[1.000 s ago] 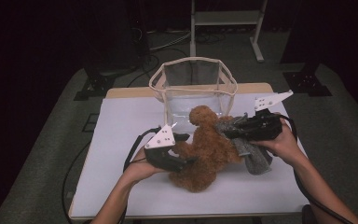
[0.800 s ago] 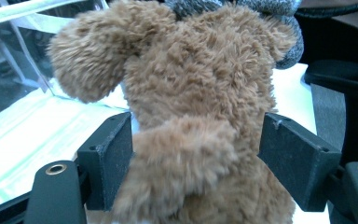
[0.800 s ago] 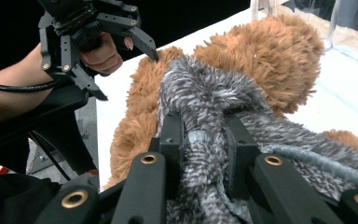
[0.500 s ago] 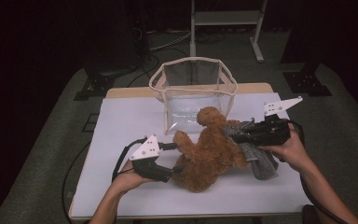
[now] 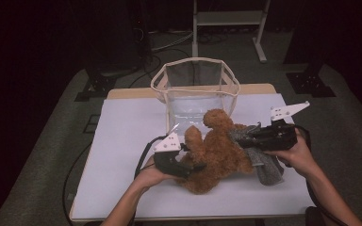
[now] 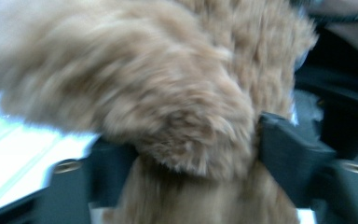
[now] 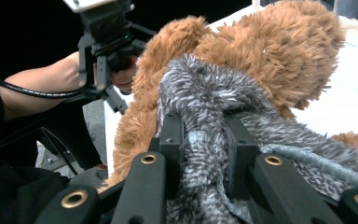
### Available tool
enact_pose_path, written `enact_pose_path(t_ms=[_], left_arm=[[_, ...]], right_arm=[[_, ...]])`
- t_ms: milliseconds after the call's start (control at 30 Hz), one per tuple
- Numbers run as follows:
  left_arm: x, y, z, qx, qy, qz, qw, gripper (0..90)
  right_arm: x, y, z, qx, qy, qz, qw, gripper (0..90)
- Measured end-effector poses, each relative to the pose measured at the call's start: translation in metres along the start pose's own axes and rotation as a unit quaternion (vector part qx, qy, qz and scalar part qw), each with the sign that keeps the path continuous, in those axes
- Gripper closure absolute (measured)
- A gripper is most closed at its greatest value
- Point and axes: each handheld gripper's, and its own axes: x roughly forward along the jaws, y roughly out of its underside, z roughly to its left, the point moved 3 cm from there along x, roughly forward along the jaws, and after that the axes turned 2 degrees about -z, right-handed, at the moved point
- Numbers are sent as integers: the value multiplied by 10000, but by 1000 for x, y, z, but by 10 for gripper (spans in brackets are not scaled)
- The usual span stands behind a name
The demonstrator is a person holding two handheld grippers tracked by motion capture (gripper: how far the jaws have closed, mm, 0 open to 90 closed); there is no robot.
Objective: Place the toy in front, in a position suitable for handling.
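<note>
A brown teddy bear (image 5: 219,150) lies on the white table (image 5: 122,141), partly wrapped in a grey fuzzy cloth (image 5: 266,167) on its right side. My left gripper (image 5: 194,165) is at the bear's lower left; its jaws have just been closing, and in the left gripper view (image 6: 191,154) they press on a furry limb (image 6: 182,116) from both sides. My right gripper (image 5: 239,135) reaches in from the right. In the right gripper view (image 7: 200,135) it is shut on a fold of the grey cloth (image 7: 205,98) over the bear (image 7: 279,56).
A clear-walled bin with a cream rim (image 5: 162,87) stands open just behind the bear at the table's far middle. The left hand and its gripper (image 7: 105,51) sit beyond the bear in the right gripper view. Dark floor with cables surrounds the table.
The left gripper had drawn back to the left of the bear, then came in and down onto its limb and closed. The bear now lies lower, and the right gripper shifted slightly right.
</note>
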Motion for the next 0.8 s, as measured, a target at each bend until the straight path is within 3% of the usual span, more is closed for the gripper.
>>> enact_pose_path(t_ms=[67,200,400,467,567,600,733,800], left_arm=[[2,-5,-2,74,44,-15,10000,579],[3,-11,-5,278,-68,51,9996,715],[-6,-29,-5,502,-72,55,9987,747],[-11,-40,-6,703,-106,262,9971,745],[-9,-43,-10,1047,-5,729,9918,738],[-7,-42,-10,1070,104,835,9907,733],[-4,-37,-7,1028,180,964,9899,704],[-1,-31,-5,1006,158,1072,9890,668]], right_arm=[[0,1,1,0,-21,-29,10000,723],[-2,2,0,12,9,-87,10000,723],[-7,3,3,-16,131,-26,9999,721],[-5,5,5,-42,112,82,9999,721],[2,7,10,-135,31,206,9997,721],[4,9,11,-151,50,249,9996,720],[4,16,9,-92,77,322,9994,718],[-3,28,3,-7,238,376,9990,715]])
